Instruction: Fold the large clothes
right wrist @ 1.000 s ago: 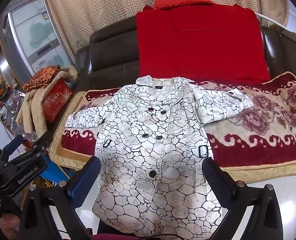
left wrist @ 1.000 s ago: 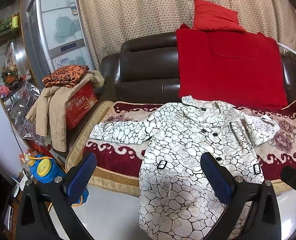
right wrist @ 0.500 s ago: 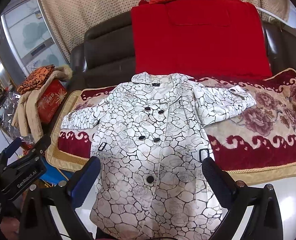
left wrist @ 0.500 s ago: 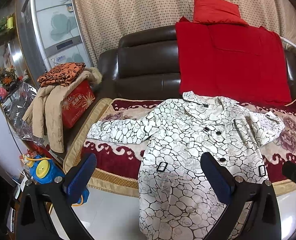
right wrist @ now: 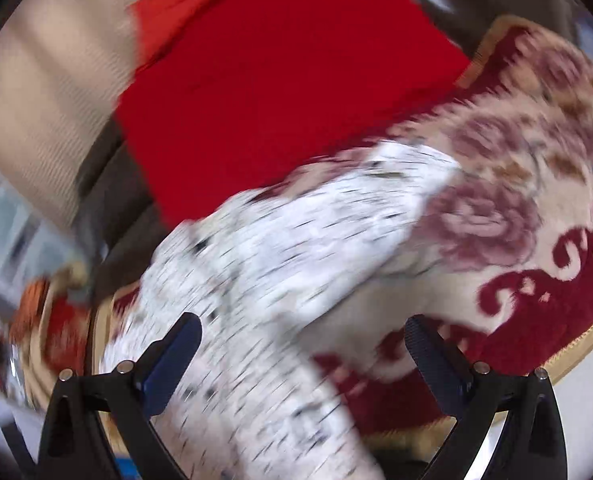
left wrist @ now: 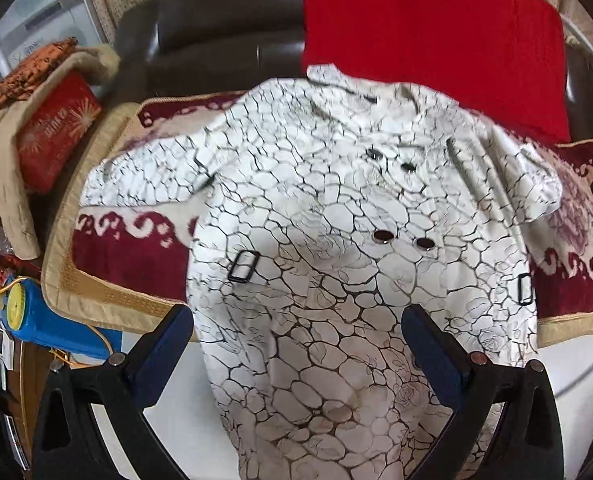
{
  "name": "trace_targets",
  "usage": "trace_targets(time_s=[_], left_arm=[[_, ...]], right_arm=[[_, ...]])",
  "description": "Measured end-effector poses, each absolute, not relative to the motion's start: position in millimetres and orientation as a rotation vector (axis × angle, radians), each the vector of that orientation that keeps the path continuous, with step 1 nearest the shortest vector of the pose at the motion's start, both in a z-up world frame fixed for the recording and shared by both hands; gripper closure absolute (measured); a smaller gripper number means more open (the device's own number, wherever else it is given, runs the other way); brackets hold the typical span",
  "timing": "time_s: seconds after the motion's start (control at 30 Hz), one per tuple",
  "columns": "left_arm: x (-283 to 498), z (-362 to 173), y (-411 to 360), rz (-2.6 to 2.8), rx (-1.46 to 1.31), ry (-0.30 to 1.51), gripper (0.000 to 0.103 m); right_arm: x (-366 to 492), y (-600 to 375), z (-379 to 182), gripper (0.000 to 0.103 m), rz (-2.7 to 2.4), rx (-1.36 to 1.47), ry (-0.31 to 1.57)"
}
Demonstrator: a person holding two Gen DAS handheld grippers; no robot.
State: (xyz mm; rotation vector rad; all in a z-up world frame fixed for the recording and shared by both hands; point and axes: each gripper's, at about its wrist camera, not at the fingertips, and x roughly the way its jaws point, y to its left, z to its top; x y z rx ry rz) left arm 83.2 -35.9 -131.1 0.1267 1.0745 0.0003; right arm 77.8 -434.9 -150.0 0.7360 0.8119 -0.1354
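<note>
A white coat [left wrist: 336, 216] with a black cracked pattern and dark buttons lies spread face up on the sofa seat, its hem hanging over the front edge. My left gripper [left wrist: 296, 332] is open and empty, just in front of the coat's lower front. In the right wrist view the picture is blurred by motion; the coat [right wrist: 280, 264] shows with its right sleeve [right wrist: 396, 184] reaching out over the seat cover. My right gripper [right wrist: 302, 344] is open and empty, close above the coat's right side.
A dark leather sofa [left wrist: 224, 12] carries a red and cream floral seat cover [left wrist: 128, 248] and a red blanket [left wrist: 428, 28] on its back. A tan jacket and a red box [left wrist: 52, 132] sit on the left armrest. A blue toy [left wrist: 32, 316] lies lower left.
Both grippers have moved in closer to the coat. The right gripper has swung fast to the right and tilted, toward the coat's right sleeve. Both stay open.
</note>
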Motion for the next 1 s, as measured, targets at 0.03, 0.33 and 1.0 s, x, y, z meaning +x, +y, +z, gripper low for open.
trace_targets(time_s=[0.03,0.33,1.0], left_arm=[[86.8,-135.6,-37.8,0.002,0.126,1.087,0.0],[109.6,-148.9,-42.1,0.023,0.16,1.115,0.0],[110.5,-146.5,28.9,0.095,0.033,1.051,0.0]], right_arm=[[83.7,-446.8,-157.7,0.001,-0.143,0.758,0.806],[159.2,-534.0,-226.2,0.009,-0.205,1.025,0.753],[224.1,-414.4,-138.3,0.081,-0.034,0.744,0.626]])
